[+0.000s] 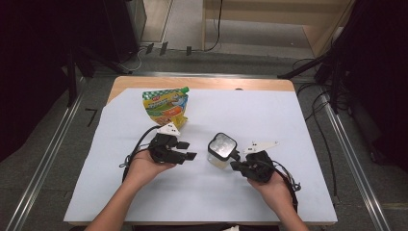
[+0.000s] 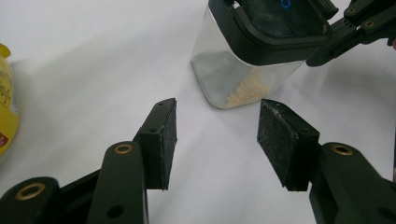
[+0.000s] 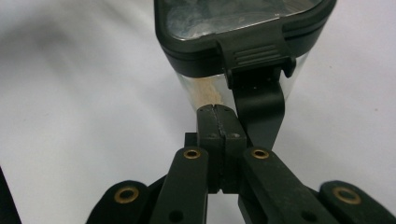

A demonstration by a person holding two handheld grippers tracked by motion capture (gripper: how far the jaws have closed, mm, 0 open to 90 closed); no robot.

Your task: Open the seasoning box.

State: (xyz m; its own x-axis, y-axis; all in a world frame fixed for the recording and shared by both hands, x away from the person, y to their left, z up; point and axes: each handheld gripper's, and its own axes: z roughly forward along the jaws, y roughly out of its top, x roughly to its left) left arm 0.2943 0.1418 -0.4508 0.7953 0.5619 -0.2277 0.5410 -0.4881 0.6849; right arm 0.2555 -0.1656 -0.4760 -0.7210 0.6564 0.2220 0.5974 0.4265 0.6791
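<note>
Clear container point(image 1: 221, 153) with black lid point(image 1: 223, 144) and a little tan powder sits at table point(image 1: 269, 106) center. Right gripper point(image 1: 235, 165), at the container's 4 o'clock, jaws pressed together, tips against the lid's latch point(image 3: 254, 56). Left gripper point(image 1: 188, 150) at the container's 9 o'clock, jaws apart, empty; yellow pouch point(image 1: 166, 106) at 11 o'clock.

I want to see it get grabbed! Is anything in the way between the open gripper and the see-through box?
Nothing visible. In the left gripper view, only bare white table cover lies between the left gripper and the clear container. The yellow pouch sits off to the side.
</note>
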